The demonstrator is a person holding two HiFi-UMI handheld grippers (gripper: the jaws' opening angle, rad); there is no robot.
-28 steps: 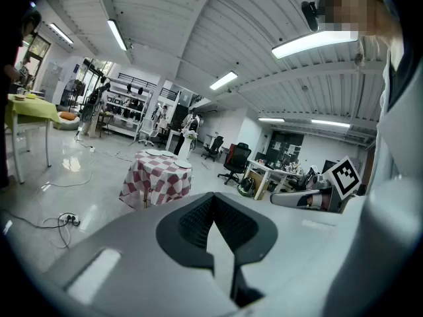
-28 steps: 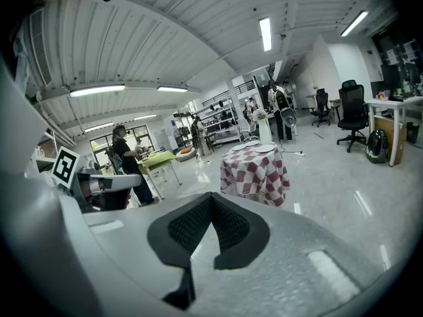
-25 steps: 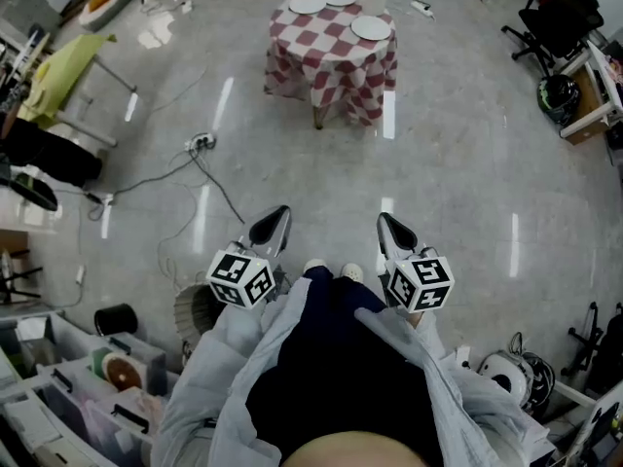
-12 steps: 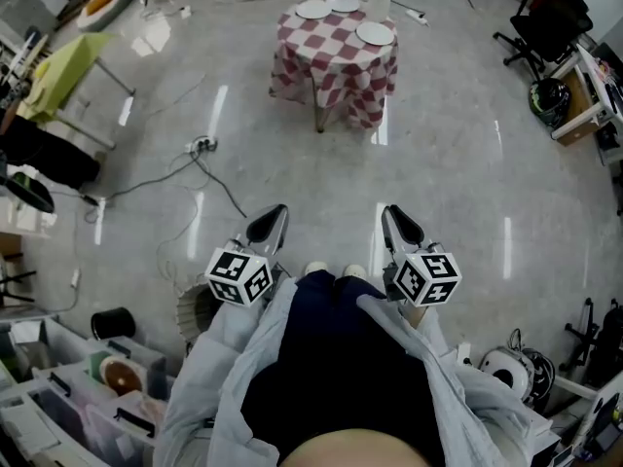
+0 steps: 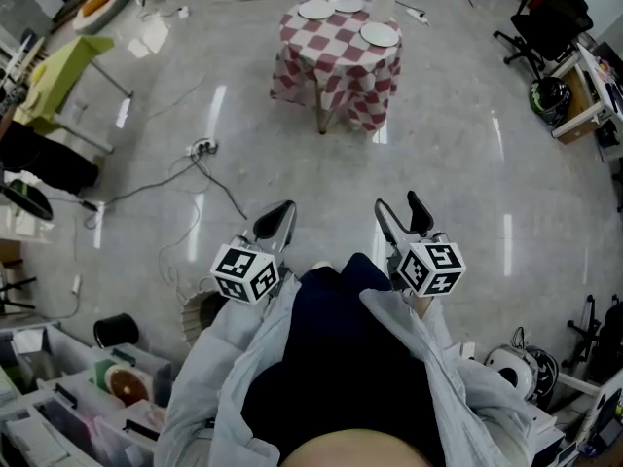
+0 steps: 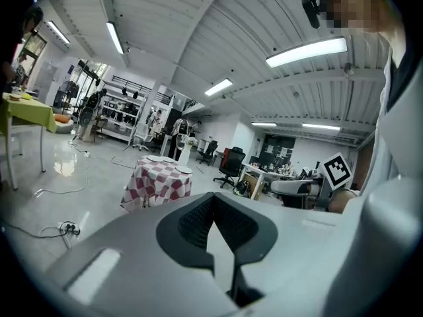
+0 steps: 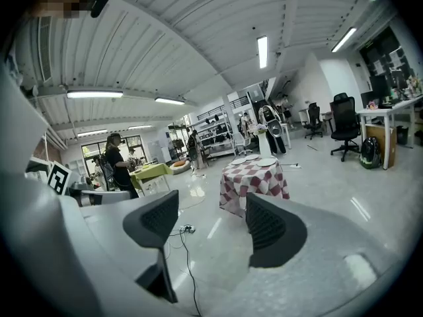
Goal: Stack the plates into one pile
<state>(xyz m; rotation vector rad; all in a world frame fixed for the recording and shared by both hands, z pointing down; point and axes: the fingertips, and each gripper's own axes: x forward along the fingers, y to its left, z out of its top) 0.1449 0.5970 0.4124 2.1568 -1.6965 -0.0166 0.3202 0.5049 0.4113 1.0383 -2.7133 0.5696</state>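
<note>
Three plates (image 5: 380, 34) are set apart on the surface (image 5: 336, 66), far from both grippers; the left gripper (image 5: 276, 217) is held with jaws pressed together; the right gripper (image 5: 398, 209) jaws, just opened and empty, are seemingly readied for grasping.

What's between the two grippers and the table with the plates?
Only bare shiny floor, as the head view shows; a cable lies just left of that stretch.

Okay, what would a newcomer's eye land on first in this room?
The small table in a red-and-white checked cloth, far ahead on the grey floor, with three white plates lying apart on it. Nearer, the left hand-held gripper is shut, and the right hand-held gripper has just been opening its jaws, nothing between them.
</note>
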